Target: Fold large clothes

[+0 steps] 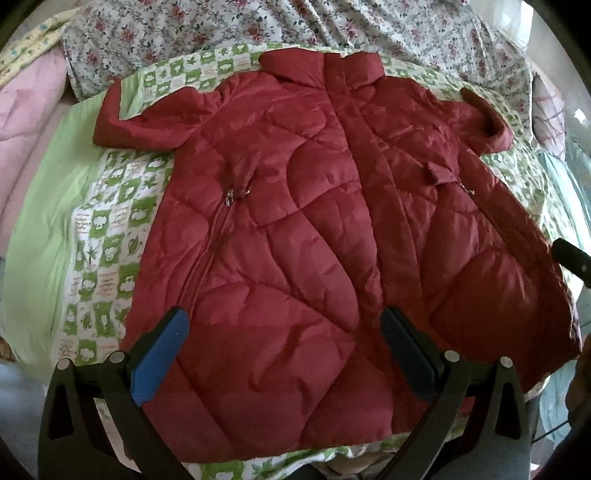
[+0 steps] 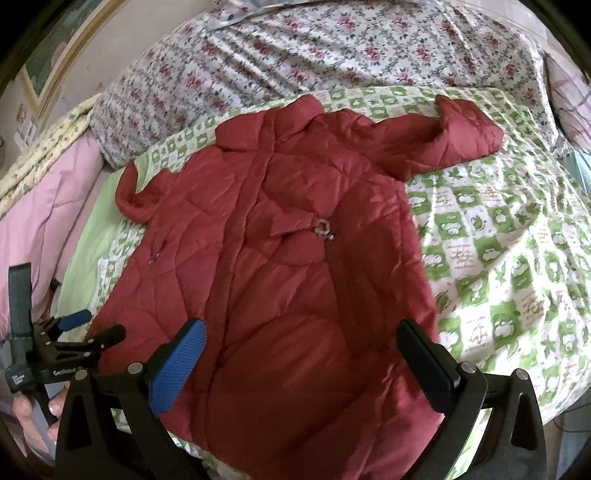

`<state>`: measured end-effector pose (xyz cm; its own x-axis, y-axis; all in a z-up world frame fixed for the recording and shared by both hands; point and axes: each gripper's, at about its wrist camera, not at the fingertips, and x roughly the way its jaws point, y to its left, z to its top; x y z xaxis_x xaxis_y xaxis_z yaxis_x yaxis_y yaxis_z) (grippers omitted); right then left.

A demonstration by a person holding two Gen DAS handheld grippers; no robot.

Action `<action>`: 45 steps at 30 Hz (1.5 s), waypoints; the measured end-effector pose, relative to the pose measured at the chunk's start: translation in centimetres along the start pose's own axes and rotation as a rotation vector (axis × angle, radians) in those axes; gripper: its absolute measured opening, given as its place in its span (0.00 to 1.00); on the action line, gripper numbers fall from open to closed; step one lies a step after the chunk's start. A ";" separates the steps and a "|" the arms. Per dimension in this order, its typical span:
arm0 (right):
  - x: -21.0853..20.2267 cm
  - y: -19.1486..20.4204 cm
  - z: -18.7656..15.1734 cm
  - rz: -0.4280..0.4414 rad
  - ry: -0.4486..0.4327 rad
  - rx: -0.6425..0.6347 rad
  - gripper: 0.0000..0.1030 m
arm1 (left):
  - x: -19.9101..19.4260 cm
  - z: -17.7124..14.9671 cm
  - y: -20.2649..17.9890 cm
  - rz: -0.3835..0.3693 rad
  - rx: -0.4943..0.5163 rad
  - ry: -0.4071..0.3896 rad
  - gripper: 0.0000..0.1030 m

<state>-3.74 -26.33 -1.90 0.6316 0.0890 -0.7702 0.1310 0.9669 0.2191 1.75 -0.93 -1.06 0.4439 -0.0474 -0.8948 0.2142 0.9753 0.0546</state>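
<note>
While the left wrist view looks down along its own fingers, the left gripper [image 1: 284,354] hangs over the near hem of the red quilted coat [image 1: 332,229], jaws spread wide, nothing pinched. Blue pad [image 1: 162,358] sits at the coat's near-left edge, the dark finger [image 1: 410,354] over the coat's middle panel. Whether the tips touch the fabric, cannot tell. Coat lies front-up and flat on the green checked sheet [image 1: 107,236], collar at the far end, both sleeves bent up at the far left and far right. Floral bedding [image 1: 221,29] bunched beyond the collar, pink quilt [image 1: 26,110] at far left. A black tip of the right gripper [image 1: 572,258] pokes in at the right edge by the coat's right side.

Right wrist view: right gripper [image 2: 299,365] also spread wide, empty, held over the near-right part of the coat [image 2: 280,258], its dark finger [image 2: 428,369] at the coat's right edge where it meets the sheet [image 2: 498,258]. Left gripper [image 2: 88,328] shows at the left, tips parted, just beside the coat's near-left hem, with a hand [image 2: 33,413] gripping its handle at the near-left corner. Right sleeve [image 2: 454,136] folds away to the far right on the sheet.
</note>
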 end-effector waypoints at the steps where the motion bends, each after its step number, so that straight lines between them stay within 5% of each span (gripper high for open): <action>1: 0.1 -0.4 0.3 -0.001 -0.002 0.009 1.00 | 0.1 0.2 0.0 0.005 0.000 -0.010 1.00; 21: 2.6 -10.4 10.3 -0.073 -0.146 0.125 1.00 | 3.8 4.2 1.4 -0.010 -0.070 0.030 1.00; 34: 10.8 -19.1 23.6 -0.287 -0.159 0.154 0.95 | 7.2 6.4 1.8 -0.026 -0.086 0.062 1.00; 43: 19.4 -21.9 29.2 -0.463 -0.045 0.147 0.76 | 9.0 7.2 2.1 -0.023 -0.102 0.082 1.00; 45: 20.5 -23.1 29.1 -0.493 -0.009 0.164 0.55 | 9.1 7.2 2.3 -0.024 -0.104 0.086 1.00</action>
<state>28.43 -53.76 -5.31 0.4712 -0.3701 -0.8006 0.5322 0.8432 -0.0765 12.54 -0.70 -5.93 0.3627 -0.0567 -0.9302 0.1303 0.9914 -0.0096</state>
